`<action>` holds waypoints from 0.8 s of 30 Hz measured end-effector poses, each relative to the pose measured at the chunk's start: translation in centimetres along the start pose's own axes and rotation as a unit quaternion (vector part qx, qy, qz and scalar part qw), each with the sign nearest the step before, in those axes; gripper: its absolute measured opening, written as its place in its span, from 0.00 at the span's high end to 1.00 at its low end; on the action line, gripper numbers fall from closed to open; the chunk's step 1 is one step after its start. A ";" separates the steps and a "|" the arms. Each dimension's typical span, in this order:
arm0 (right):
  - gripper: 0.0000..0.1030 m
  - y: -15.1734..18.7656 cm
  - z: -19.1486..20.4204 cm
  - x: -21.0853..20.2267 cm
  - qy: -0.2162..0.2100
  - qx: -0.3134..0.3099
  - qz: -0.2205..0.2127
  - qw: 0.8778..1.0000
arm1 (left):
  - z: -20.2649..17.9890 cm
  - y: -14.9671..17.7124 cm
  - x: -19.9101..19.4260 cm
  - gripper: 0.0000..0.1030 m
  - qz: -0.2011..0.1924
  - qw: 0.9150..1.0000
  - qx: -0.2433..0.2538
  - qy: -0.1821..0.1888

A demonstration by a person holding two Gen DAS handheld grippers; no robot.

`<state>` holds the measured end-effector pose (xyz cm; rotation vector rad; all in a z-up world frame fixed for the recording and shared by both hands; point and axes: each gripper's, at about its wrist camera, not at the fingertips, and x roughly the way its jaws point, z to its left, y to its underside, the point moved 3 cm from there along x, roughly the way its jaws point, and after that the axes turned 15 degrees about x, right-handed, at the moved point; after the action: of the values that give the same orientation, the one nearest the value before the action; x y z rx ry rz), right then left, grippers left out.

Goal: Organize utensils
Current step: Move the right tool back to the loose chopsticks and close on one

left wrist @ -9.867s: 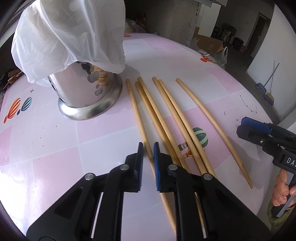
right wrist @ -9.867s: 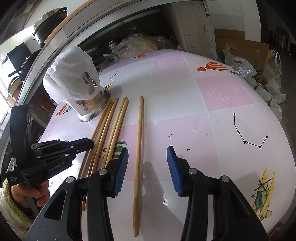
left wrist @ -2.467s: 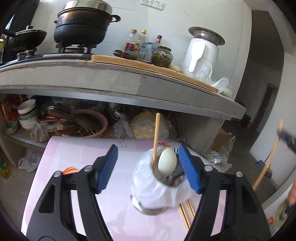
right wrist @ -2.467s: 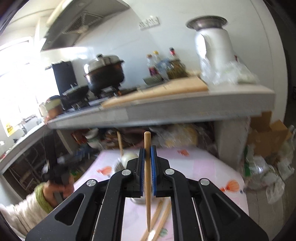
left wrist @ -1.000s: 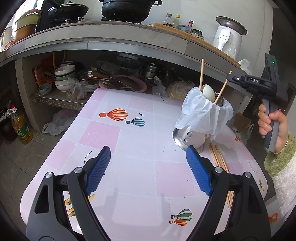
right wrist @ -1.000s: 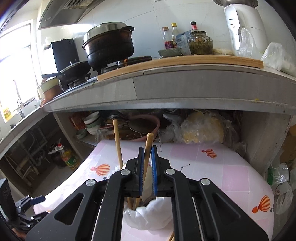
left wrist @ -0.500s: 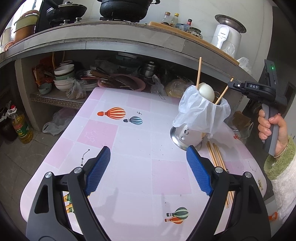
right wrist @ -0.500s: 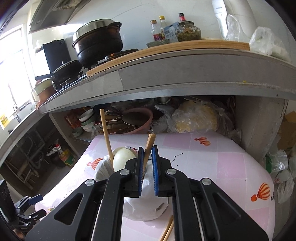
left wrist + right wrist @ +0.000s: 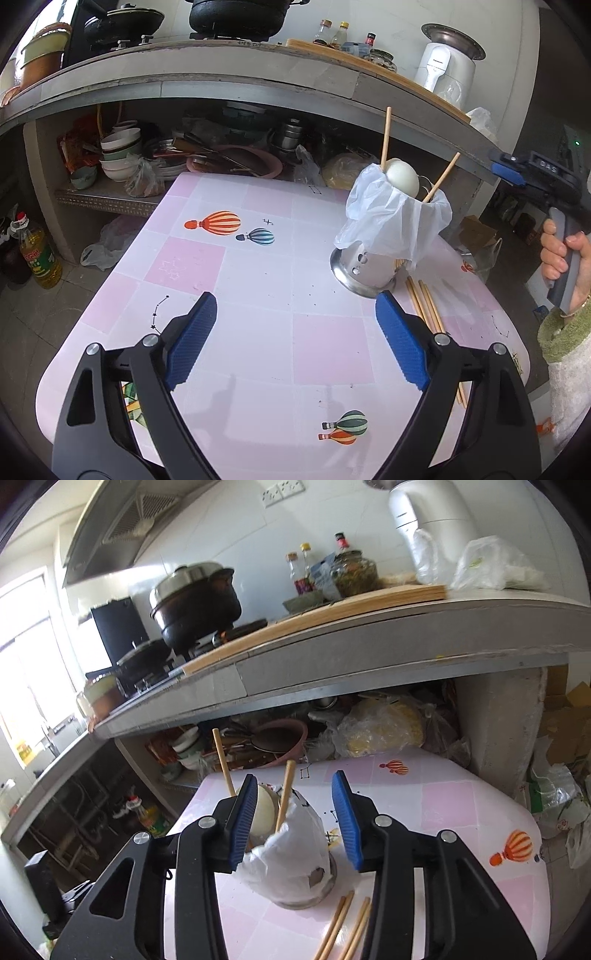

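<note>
A steel utensil holder (image 9: 364,267) draped with a white plastic bag (image 9: 391,221) stands on the pink table (image 9: 258,266). Two wooden chopsticks (image 9: 385,136) and a white spoon head (image 9: 402,177) stick out of it. More chopsticks (image 9: 424,306) lie on the table beside it. My left gripper (image 9: 291,334) is open and empty, low over the table's near side. My right gripper (image 9: 293,819) is open just above the holder (image 9: 303,878), with a leaning chopstick (image 9: 284,797) standing free between its jaws. It also shows in the left wrist view (image 9: 517,173).
A concrete counter (image 9: 221,79) with pots and bottles overhangs the table's far side. Bowls and pans (image 9: 122,155) fill the shelf under it. An oil bottle (image 9: 37,254) stands on the floor at left. Loose chopsticks (image 9: 343,926) lie by the holder's base.
My right gripper has opened and let go of the chopstick, which now leans in the holder. It has also lifted slightly. My left gripper has stayed open and nearly still.
</note>
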<state>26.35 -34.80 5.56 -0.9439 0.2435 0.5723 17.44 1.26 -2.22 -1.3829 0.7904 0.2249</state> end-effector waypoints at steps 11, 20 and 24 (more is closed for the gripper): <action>0.62 10.6 -7.2 -0.8 0.071 0.043 0.097 0.992 | -4.0 0.7 2.7 0.18 0.029 0.998 0.038 0.039; 0.81 17.3 -10.4 3.4 0.126 0.068 0.172 0.975 | -8.5 2.1 5.0 0.18 0.055 0.993 0.075 0.070; 0.86 17.7 -10.4 4.2 0.127 0.067 0.184 0.972 | -9.7 2.7 5.6 0.18 0.066 0.991 0.093 0.077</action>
<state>20.37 -33.81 -14.47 -0.8435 0.6900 0.7628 16.44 -8.89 -7.63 -1.1833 1.0072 0.1450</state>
